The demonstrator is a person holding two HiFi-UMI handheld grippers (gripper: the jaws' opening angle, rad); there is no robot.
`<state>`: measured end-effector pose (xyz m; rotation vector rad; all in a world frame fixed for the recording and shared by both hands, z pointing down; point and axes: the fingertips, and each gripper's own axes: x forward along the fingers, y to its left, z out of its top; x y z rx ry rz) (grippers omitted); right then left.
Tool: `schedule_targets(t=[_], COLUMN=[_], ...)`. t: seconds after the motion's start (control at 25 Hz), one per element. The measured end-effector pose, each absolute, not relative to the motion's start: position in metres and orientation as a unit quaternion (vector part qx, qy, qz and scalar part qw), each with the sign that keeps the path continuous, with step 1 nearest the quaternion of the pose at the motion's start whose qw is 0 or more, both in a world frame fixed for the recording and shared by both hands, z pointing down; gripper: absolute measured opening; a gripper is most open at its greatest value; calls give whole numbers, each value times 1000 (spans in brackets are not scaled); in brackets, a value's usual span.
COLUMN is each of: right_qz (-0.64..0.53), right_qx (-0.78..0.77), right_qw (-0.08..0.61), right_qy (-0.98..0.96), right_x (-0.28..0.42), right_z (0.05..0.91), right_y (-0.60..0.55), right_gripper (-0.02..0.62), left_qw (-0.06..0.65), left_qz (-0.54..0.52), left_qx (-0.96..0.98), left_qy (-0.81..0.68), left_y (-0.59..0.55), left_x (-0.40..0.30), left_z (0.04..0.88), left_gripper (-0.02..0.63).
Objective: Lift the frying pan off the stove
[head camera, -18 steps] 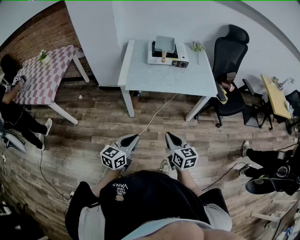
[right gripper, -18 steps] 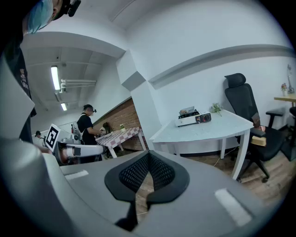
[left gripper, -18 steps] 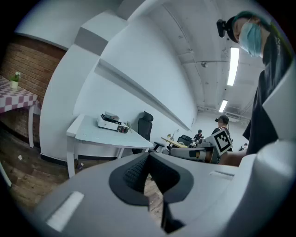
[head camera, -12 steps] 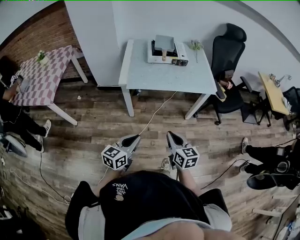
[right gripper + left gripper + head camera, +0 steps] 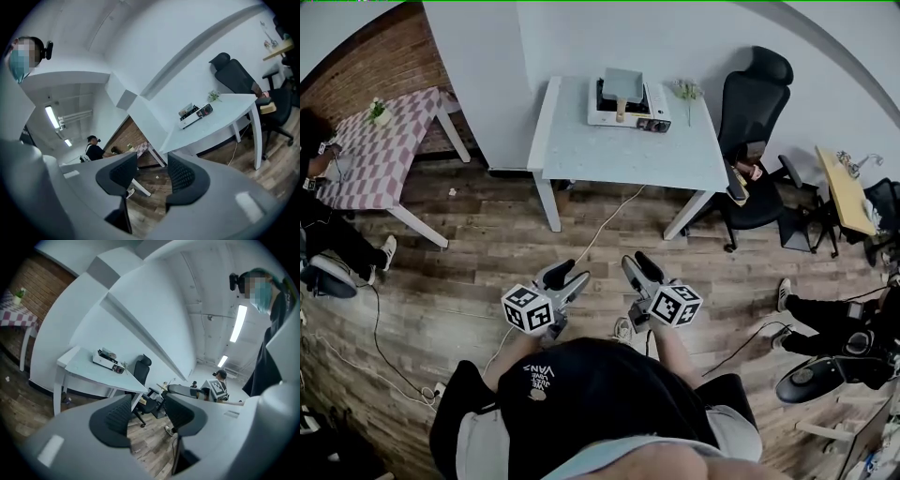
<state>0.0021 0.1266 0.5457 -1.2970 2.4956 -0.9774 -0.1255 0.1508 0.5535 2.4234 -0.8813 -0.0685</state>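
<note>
A grey square frying pan [image 5: 623, 84] with a wooden handle sits on a white portable stove [image 5: 630, 112] at the far side of a white table [image 5: 619, 155]. My two grippers hover over the wooden floor, well short of the table. The left gripper [image 5: 566, 277] and right gripper [image 5: 637, 264] are both open with nothing between the fingers. In the left gripper view, the left gripper [image 5: 147, 411] points toward the table [image 5: 89, 373], with the stove [image 5: 108, 363] far off. The right gripper [image 5: 152, 171] sees the stove [image 5: 194, 115] on the table [image 5: 225, 115].
A black office chair [image 5: 759, 112] stands right of the table. A checkered table [image 5: 380, 155] is at the left. A white cable [image 5: 605, 230] runs across the floor. People sit at the far left [image 5: 323, 202] and the lower right [image 5: 839, 328]. A small plant [image 5: 687, 91] stands beside the stove.
Both grippers' jaws stand wider apart than before, each now showing two separate fingers. The grippers have tilted up a little, and the head view has shifted slightly.
</note>
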Motion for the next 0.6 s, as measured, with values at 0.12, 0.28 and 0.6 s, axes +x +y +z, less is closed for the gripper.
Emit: schedule_targets(t=[0.12, 0.28, 0.6], right_qz=[-327, -331, -331], right_qx=[-425, -399, -359], right_qw=[69, 53, 30], right_qy=[841, 854, 872], right_x=[21, 54, 103], right_z=[545, 543, 546], right_y=[111, 85, 49], right_gripper=[198, 198, 198], left_qw=[275, 283, 293], left_qz=[-25, -43, -84], left_qx=[897, 883, 856], left_qy=[-344, -371, -418], left_y=[135, 108, 76], left_x=[-106, -74, -28], left_z=[553, 550, 549], left_gripper=[210, 225, 232])
